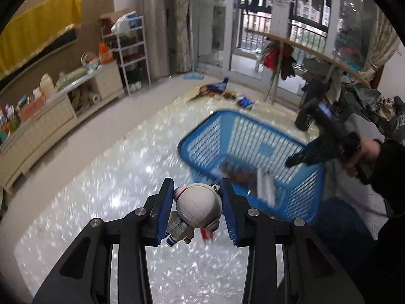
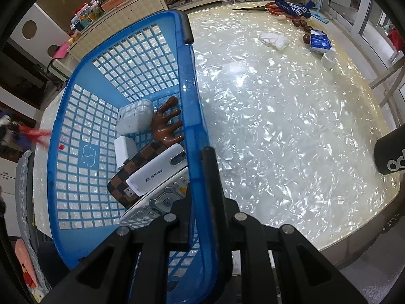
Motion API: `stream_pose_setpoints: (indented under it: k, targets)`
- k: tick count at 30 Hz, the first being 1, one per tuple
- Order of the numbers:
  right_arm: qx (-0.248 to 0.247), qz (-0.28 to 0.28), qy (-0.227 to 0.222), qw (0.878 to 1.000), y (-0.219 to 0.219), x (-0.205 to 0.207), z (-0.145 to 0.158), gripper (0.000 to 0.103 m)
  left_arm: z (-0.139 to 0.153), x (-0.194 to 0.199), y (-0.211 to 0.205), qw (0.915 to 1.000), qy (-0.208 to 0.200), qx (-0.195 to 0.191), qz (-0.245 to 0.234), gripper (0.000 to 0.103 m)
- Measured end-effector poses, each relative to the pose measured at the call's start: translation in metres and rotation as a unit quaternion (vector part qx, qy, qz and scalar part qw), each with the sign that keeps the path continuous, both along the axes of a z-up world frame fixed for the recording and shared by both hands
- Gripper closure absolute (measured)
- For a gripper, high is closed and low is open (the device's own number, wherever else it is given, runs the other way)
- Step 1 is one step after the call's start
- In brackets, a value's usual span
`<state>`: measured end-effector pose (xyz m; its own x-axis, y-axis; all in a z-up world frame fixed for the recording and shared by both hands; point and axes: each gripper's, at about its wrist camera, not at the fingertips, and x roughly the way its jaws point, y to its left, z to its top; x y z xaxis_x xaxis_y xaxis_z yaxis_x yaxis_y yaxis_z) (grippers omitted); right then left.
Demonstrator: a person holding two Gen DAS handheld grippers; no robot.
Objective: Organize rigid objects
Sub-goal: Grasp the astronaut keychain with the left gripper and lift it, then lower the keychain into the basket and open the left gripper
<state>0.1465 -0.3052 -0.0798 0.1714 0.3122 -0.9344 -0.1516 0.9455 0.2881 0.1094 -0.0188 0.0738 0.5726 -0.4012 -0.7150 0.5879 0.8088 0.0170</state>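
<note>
Left claw (image 1: 198,209) is pinching the astronaut figurine (image 1: 196,209) by its round helmet, held in the air above the bench (image 1: 101,190), just short of the blue basket (image 1: 202,136). Figurine looks like light hard plastic, stiff, smooth dome, so it could slip or swivel between the pads; small limbs and a red dangling bit hang below and look like the fragile parts. Helmet sides are the sensible hold. Right claw (image 2: 202,190) is pressed together on the basket's near rim, one finger inside the wall and one outside, apparently steadying it. Basket already holds a white case (image 2: 135,120), brown hand-shaped massager (image 2: 165,126), checkered wallet (image 2: 126,182), white power bank (image 2: 157,172) and a remote (image 2: 149,207), all crowded toward the right claw; the far mesh floor is free, better drop spot. Scissors (image 2: 255,8), tissue pack (image 2: 319,41) and a white cloth (image 2: 274,39) sit well apart at the far bench edge, not in the way.
</note>
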Motion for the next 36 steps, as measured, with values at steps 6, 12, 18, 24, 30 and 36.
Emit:
stream_pose_setpoints:
  k: [6,12,18,24,30,36]
  targets:
    - [0.012,0.003,-0.003,1.0,-0.003,-0.001,0.0,0.09,0.033,0.0,-0.046,0.9991,-0.022,-0.02,-0.029,0.062]
    - [0.016,0.006,-0.003,1.0,-0.005,-0.001,0.002,0.09,0.009,0.012,-0.095,0.9979,0.006,-0.014,-0.063,0.062]
    - [0.017,0.009,-0.006,1.0,-0.006,-0.003,0.002,0.09,-0.046,0.027,-0.123,0.9952,0.057,0.005,-0.079,0.062]
    - [0.023,0.005,-0.009,1.0,-0.011,-0.004,0.003,0.09,-0.083,0.033,-0.135,0.9907,0.097,0.024,-0.093,0.062]
    - [0.026,0.005,-0.011,1.0,-0.01,-0.004,0.002,0.09,-0.105,0.042,-0.149,0.9863,0.119,0.058,-0.098,0.062]
    - [0.033,0.001,-0.012,0.999,-0.012,-0.004,0.002,0.09,-0.119,0.055,-0.16,0.9813,0.137,0.082,-0.108,0.062]
